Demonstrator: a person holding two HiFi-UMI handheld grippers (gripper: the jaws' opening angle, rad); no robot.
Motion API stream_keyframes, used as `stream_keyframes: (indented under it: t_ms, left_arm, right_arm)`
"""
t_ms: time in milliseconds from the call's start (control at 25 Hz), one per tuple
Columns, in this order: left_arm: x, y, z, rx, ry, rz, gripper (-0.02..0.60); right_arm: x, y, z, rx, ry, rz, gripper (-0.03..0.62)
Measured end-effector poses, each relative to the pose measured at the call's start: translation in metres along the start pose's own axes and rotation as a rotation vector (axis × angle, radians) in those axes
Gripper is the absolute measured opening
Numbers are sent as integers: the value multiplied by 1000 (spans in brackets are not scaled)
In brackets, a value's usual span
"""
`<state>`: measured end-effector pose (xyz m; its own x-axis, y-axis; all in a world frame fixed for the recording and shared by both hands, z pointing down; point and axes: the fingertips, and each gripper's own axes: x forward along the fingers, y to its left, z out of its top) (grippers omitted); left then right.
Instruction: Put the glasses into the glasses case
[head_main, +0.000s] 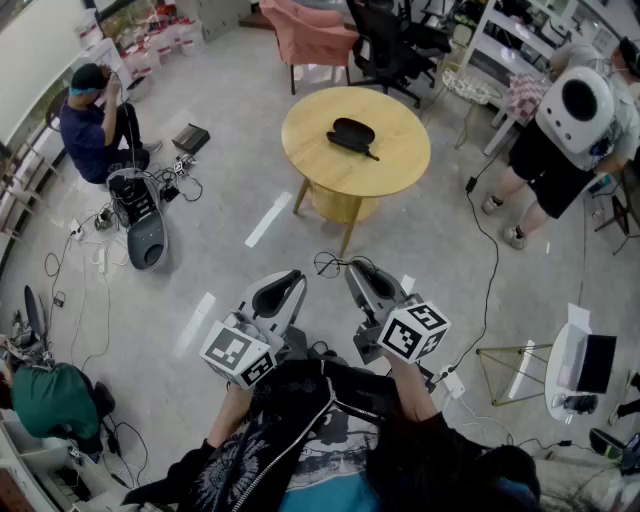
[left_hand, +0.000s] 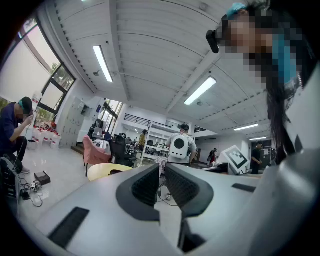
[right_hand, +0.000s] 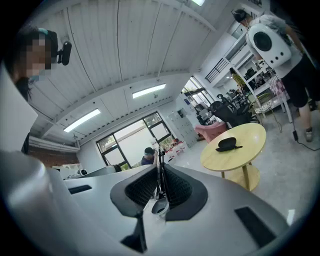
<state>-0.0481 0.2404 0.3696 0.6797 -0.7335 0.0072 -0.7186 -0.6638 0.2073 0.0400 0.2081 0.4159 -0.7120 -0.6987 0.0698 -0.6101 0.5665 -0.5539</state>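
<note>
A round yellow table (head_main: 400, 160) stands a few steps ahead of me. On it lies a black glasses case (head_main: 350, 132) with a thin dark arm sticking out at its front right; I cannot tell the glasses apart from the case. The right gripper view shows the same table (right_hand: 250, 137) and dark case (right_hand: 228, 144) far off. In the left gripper view only the table's edge (left_hand: 102, 171) shows. My left gripper (head_main: 292, 277) (left_hand: 161, 172) and right gripper (head_main: 358, 266) (right_hand: 160, 172) are held level close to my body, far from the table, jaws together and holding nothing.
A person (head_main: 95, 125) sits on the floor at the left among cables and gear. Another person with a white backpack (head_main: 572, 110) stands at the right. A pink armchair (head_main: 310, 35) and a black office chair (head_main: 395, 40) stand behind the table. A cable (head_main: 490, 270) trails across the floor.
</note>
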Motion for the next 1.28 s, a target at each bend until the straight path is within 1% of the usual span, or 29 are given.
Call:
stream_keyframes:
  t_ms: [520, 720, 840, 960, 1120, 1280]
  left_arm:
    - [1, 3, -5, 5, 16, 18, 32]
    - [13, 14, -6, 3, 28, 3, 31]
    - [26, 34, -7, -3, 45, -4, 31]
    - [50, 65, -5, -17, 52, -20, 31]
    - [92, 108, 7, -26, 54, -61, 32]
    - [129, 157, 24, -18, 54, -92, 31]
  right_arm:
    - [2, -8, -5, 26, 7, 13, 60]
    - [12, -22, 0, 49, -4, -7, 60]
    - [29, -34, 4, 59, -1, -22, 60]
    - [53, -51, 13, 65, 0, -44, 60]
    - [94, -81, 34, 78, 0, -84, 60]
    - [144, -100, 57, 102, -5, -97, 60]
